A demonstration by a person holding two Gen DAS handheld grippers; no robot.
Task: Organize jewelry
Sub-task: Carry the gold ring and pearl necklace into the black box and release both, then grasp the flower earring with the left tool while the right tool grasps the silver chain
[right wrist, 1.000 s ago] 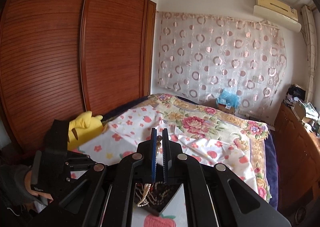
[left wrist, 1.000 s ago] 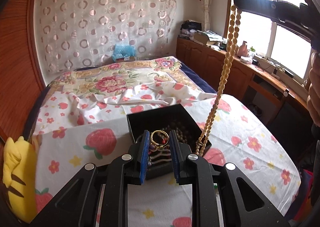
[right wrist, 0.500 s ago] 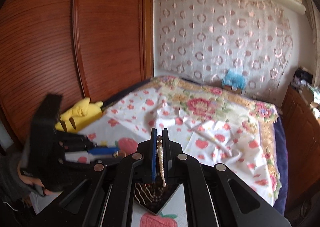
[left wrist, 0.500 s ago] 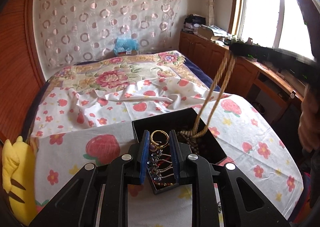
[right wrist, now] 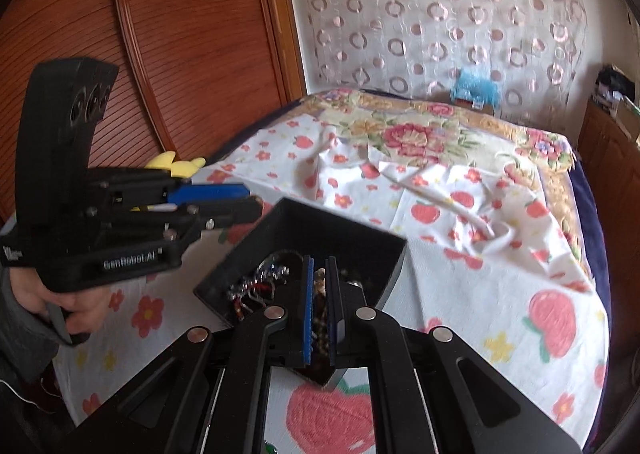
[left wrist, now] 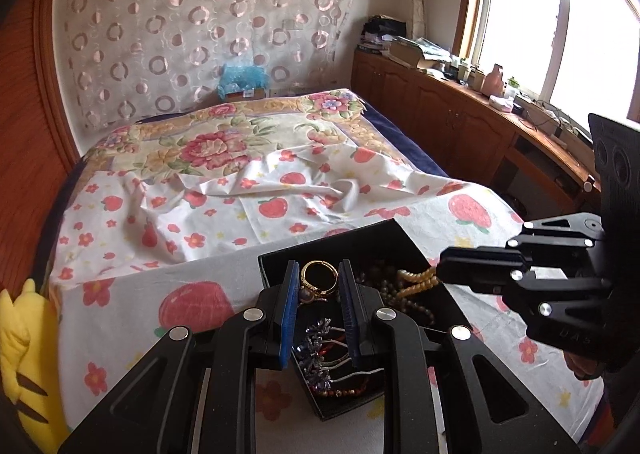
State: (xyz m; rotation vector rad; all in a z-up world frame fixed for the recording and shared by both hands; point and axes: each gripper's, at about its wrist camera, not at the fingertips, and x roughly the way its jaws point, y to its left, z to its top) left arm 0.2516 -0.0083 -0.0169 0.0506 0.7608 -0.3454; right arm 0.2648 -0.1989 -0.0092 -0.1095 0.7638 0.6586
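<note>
A black jewelry box [left wrist: 338, 240] sits on the strawberry-print sheet, holding dark beads, bracelets and a blue crystal piece [left wrist: 316, 346]. My left gripper [left wrist: 319, 278] is shut on a gold ring [left wrist: 319, 274], held just above the box's near left part. My right gripper [right wrist: 319, 270] is lowered into the box [right wrist: 360, 232] and is shut on a cream bead necklace [left wrist: 414, 280], whose strand lies piled inside the box. The right gripper also shows in the left wrist view [left wrist: 440, 268], reaching in from the right.
The bed [left wrist: 224, 182] with its rumpled sheet stretches behind the box. A yellow plush toy [left wrist: 24, 358] lies at the bed's left edge. A wooden wardrobe [right wrist: 160, 54] stands at left, a wooden counter with clutter [left wrist: 480, 110] under the window at right.
The right gripper has come down from high above the box to inside it, and the hanging bead necklace has coiled into the box. The left gripper still holds the ring over the box.
</note>
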